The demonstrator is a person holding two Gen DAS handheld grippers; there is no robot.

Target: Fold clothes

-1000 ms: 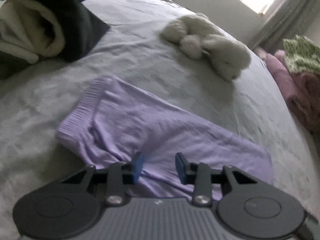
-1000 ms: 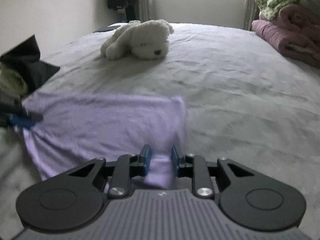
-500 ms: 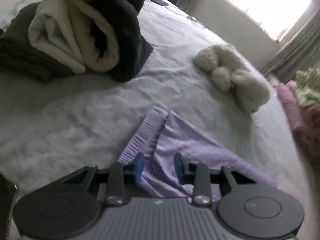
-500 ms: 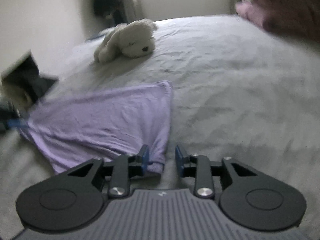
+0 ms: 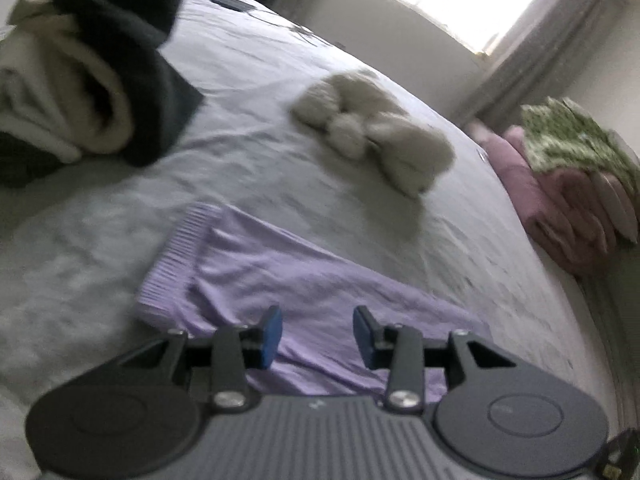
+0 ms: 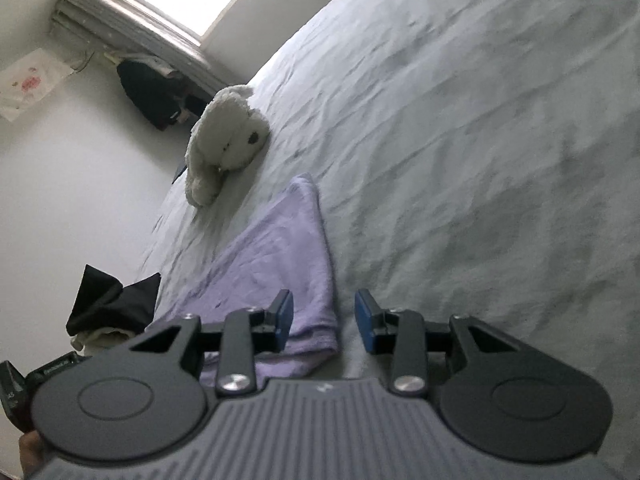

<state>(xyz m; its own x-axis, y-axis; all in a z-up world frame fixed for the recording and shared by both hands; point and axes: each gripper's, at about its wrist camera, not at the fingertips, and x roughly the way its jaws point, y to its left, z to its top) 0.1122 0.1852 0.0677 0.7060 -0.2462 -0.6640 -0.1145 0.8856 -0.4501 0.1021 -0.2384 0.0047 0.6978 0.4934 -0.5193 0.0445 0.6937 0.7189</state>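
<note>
Light, limp lilac garment beside the plush dog: best pinched at hem corners, left gripper just widened, right gripper part-open, both empty.

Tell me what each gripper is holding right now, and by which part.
Nothing. Both the left gripper and the right gripper have just been opening and stand open over the purple garment, pads clear of it.

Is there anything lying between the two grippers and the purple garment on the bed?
Nothing visible. The purple garment lies directly under the open left gripper and right gripper. The stuffed toy and clothes pile sit apart, farther up the bed.
</note>
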